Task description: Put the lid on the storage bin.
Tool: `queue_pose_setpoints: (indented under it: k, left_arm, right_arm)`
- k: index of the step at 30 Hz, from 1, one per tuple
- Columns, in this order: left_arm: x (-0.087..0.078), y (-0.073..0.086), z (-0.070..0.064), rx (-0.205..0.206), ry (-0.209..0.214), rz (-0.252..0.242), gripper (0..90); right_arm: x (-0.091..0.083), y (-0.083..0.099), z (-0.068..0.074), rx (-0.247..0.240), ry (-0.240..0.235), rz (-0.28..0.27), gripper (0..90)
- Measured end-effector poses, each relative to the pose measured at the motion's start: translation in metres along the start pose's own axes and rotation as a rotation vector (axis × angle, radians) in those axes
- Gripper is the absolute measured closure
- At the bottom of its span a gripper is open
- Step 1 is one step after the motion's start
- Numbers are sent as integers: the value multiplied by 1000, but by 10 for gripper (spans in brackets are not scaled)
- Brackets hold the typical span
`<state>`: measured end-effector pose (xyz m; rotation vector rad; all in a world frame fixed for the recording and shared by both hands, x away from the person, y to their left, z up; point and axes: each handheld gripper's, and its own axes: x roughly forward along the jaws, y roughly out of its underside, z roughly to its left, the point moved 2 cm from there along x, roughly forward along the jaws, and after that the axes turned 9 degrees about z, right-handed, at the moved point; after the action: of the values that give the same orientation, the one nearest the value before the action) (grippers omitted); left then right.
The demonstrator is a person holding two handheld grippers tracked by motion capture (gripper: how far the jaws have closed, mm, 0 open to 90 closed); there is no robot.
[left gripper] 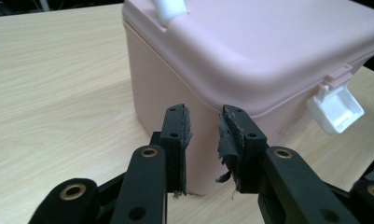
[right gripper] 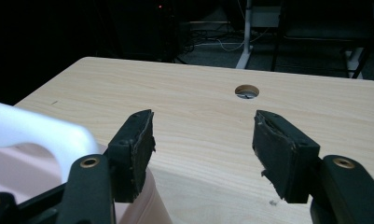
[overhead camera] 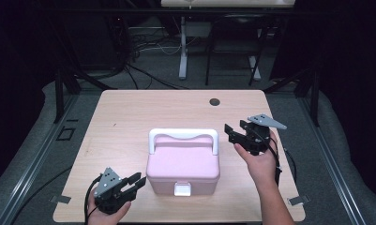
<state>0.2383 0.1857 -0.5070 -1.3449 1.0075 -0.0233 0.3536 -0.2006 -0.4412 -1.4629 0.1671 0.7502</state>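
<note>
pink box waits between two sets of tongs

dark floor, cables and frame legs lie beyond the pale wooden bench (overhead camera: 129, 112), which has a small round hole (overhead camera: 214, 101) near its far edge. at the left near corner, the left tongs (overhead camera: 138, 180) are held low in a hand, jaws slightly parted and gripping nothing; in the left gripper view they point at the near left corner of the pink box (left gripper: 268, 56), close to its wall but apart from it. the pink box (overhead camera: 183, 164) sits mid-bench toward the near edge, lid shut, its white handle (overhead camera: 183, 136) folded toward the far side and its white latch (overhead camera: 183, 189) on the near face. to the right, the right tongs (overhead camera: 233, 132) hover just beside the handle's right end, jaws released wide and empty.

judging from this, the lid or handle is the likely target. if the left tongs push the corner rather than steady it, the light box could slide on the smooth bench. if the right tongs close off-centre on the rounded handle, it may slip out.

the box's contents are hidden. in the right gripper view the handle (right gripper: 35, 135) is blurred and cut off. whether the latch is fastened cannot be told.
</note>
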Motion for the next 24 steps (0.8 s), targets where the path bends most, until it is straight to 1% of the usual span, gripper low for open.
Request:
queue_pose_setpoints:
  k: [3,4,5,14,24]
  left_arm:
    - [-2,0,3,-10,-7,-14,704]
    - [-2,0,4,-20,-11,-12,703]
    - [-2,1,6,-17,-12,-13,702]
    - [0,4,16,-49,-31,-10,678]
    - [8,8,28,-76,-38,-4,621]
  right_arm:
    - [0,0,0,-1,1,-2,382]
    - [0,0,0,-1,1,-2,382]
    - [0,0,0,-1,1,-2,382]
    - [0,0,1,0,-1,2,382]
    - [0,1,2,-3,1,1,383]
